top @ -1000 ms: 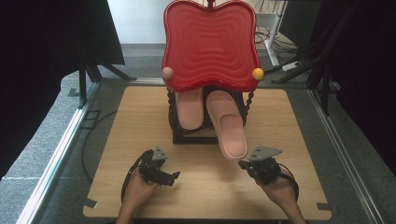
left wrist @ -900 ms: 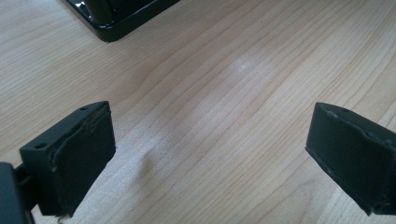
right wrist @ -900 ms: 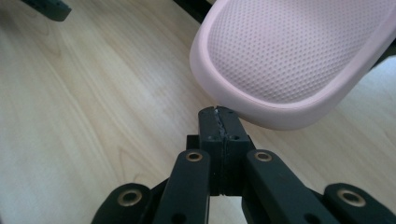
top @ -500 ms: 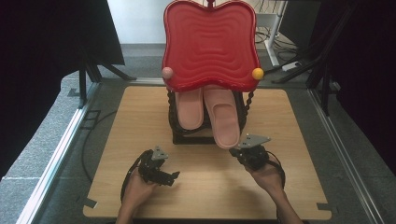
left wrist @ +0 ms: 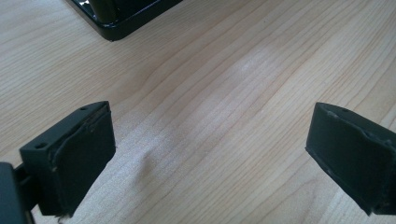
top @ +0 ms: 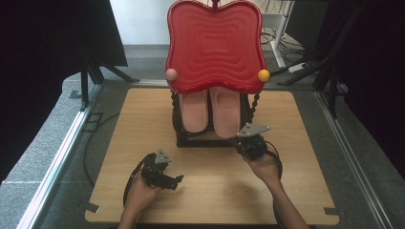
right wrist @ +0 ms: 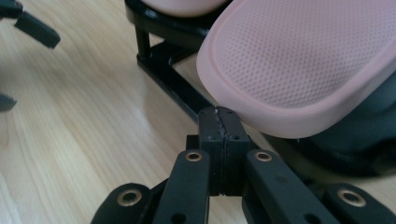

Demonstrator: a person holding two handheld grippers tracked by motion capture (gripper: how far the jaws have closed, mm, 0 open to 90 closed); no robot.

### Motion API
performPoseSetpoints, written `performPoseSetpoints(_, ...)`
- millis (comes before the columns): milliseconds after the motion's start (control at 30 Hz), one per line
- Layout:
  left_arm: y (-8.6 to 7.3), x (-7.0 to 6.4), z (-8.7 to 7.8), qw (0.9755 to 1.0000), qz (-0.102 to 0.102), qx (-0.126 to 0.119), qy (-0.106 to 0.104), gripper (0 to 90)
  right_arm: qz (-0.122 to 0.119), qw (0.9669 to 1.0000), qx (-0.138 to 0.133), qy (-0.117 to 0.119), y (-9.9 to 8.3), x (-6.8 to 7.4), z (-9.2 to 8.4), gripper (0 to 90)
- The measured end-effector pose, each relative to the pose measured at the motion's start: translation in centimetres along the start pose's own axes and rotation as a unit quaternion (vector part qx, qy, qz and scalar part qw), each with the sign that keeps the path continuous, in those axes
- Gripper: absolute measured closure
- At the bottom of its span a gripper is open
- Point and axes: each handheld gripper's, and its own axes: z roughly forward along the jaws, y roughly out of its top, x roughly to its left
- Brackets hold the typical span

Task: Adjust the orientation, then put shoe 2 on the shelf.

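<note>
On the wooden surface (top: 143, 124) stands a black metal shoe rack (top: 191, 141), and on it lie two pink slippers side by side, soles up, their upper parts hidden under a red wavy tray (top: 215, 45) that leans over the rack at 12 o'clock. The tray carries a pink ball (top: 171, 74) at its lower left corner and a yellow ball (top: 263, 75) at its lower right corner. The left slipper (top: 195, 112) rests fully within the rack; the right slipper (top: 226, 114) reaches down to the front edge of the rack. The right gripper (top: 243, 143), at about 5 o'clock from the rack, is just beside the end of the right slipper; in the right gripper view its fingers (right wrist: 219, 126) are pressed together with nothing between them, and their tips are close under the rounded pink rim of the slipper (right wrist: 299, 70), whether touching it I cannot tell. The left gripper (top: 174, 180) rests low on the surface at 7 o'clock from the rack, well apart from the slippers; its fingers (left wrist: 74, 154) stand wide apart over bare wood, with a corner of the rack base (left wrist: 121, 18) visible at 11 o'clock in that view.
</note>
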Motion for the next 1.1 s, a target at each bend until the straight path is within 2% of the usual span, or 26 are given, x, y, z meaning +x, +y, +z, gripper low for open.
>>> performPoseSetpoints(133,0.0,0.0,0.0,1.0000,-0.001,0.000,0.000,1.4,0.001,1.0000,0.000,-0.002,0.8,-0.4,0.6,89.2)
performPoseSetpoints(333,0.0,0.1,-0.1,1.0000,0.000,0.000,0.000,1.4,0.014,0.9999,0.007,0.000,1.4,-1.1,1.5,87.5)
performPoseSetpoints(567,0.0,0.1,-0.1,1.0000,0.000,0.001,-0.001,1.4,0.019,0.9997,0.010,0.015,1.1,-0.9,1.2,65.2)
performPoseSetpoints(833,0.0,-0.1,0.1,1.0000,0.001,0.001,-0.002,1.4,0.012,0.9997,0.004,0.020,0.9,-0.5,0.0,58.5)
performPoseSetpoints(1100,-0.1,0.1,0.0,1.0000,-0.002,0.001,0.000,1.3,0.009,0.9996,0.016,0.022,0.4,-0.5,-0.7,46.7)
